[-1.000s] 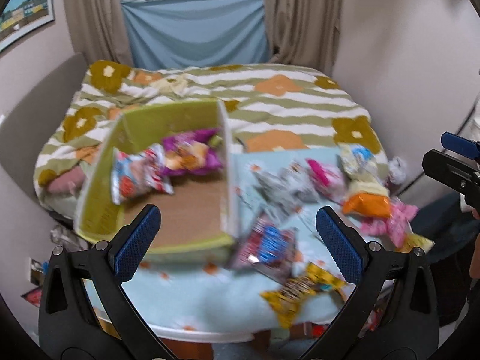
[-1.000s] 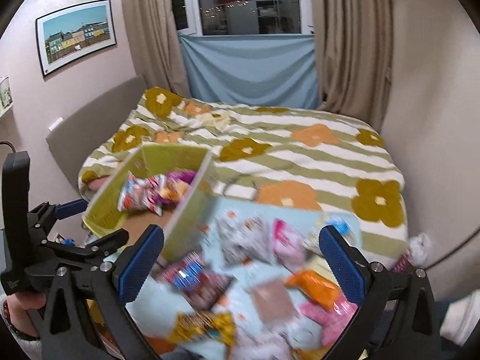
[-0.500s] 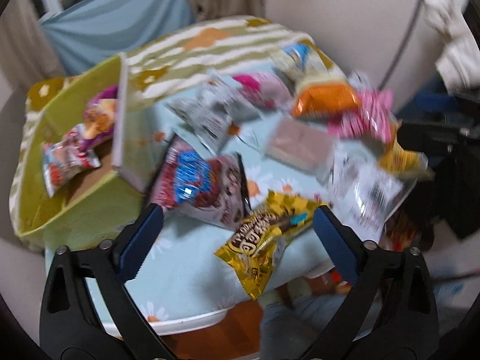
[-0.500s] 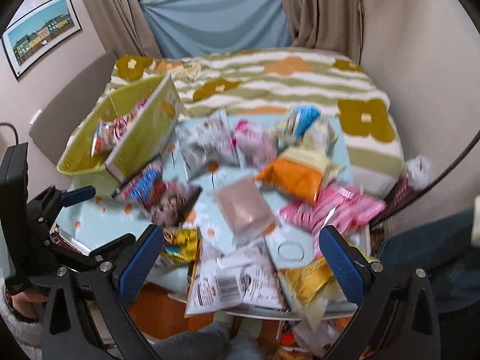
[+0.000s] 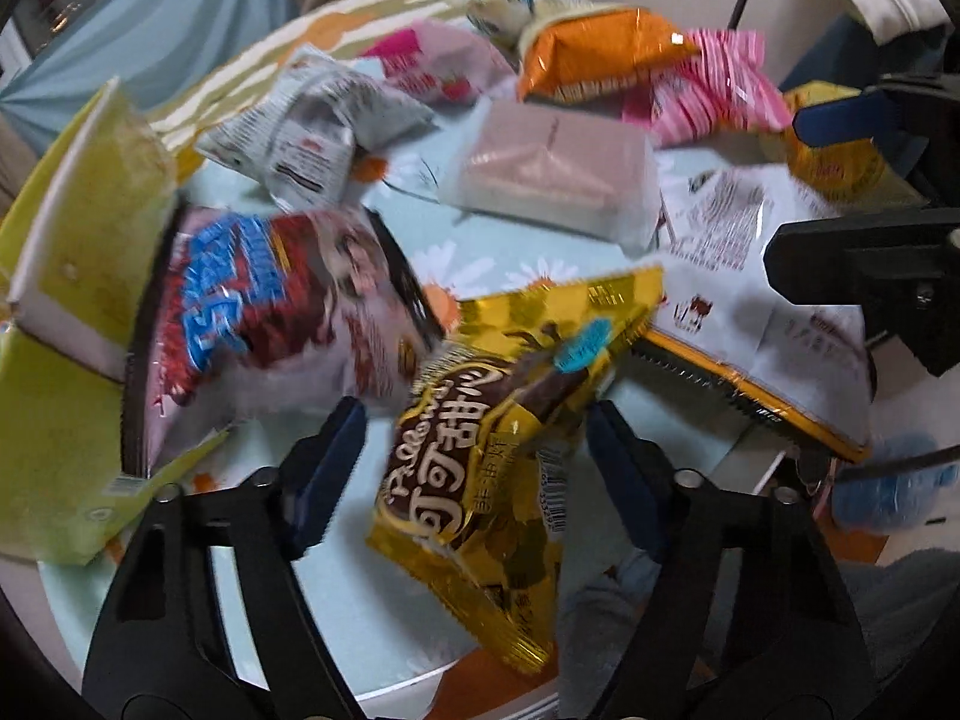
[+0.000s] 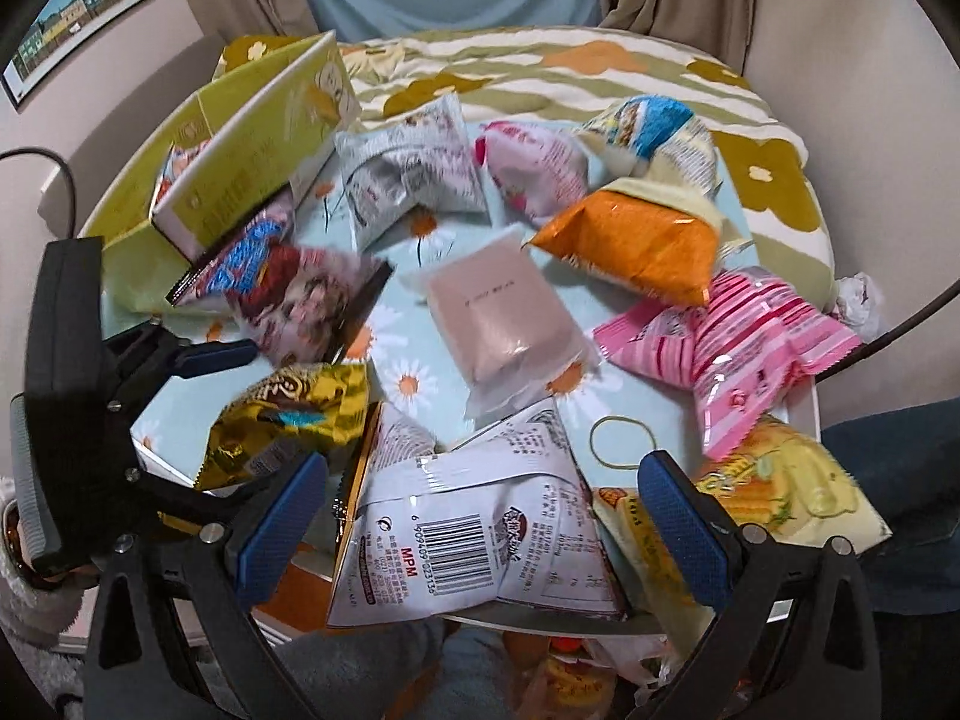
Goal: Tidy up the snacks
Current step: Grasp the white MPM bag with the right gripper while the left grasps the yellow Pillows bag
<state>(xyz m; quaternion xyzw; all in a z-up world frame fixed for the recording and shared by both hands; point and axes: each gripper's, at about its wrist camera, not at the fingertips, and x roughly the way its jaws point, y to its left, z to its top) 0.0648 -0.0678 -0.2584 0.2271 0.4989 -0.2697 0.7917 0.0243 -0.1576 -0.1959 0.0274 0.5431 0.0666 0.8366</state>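
Observation:
A yellow cocoa snack bag [image 5: 498,450] lies at the table's near edge, between the fingers of my open left gripper [image 5: 474,456]; it also shows in the right wrist view [image 6: 288,420]. My right gripper [image 6: 474,516] is open over a white snack bag with a barcode [image 6: 474,528]. A green cardboard box [image 6: 252,168] stands at the far left with snacks inside. A red and blue bag [image 5: 270,312] leans against the box. Several other snack bags cover the table: orange [image 6: 636,246], pink striped [image 6: 738,354], brownish [image 6: 498,312] and grey-white [image 6: 408,174].
The small table has a light blue daisy cloth [image 6: 636,396] and a loose rubber band [image 6: 624,441]. A bed with a striped flower cover [image 6: 570,72] lies right behind it. A cable [image 6: 900,324] hangs at the right.
Both grippers have dropped toward the table's near edge. The left one has moved right from the box and now straddles the yellow bag; the right one hangs over the white bag.

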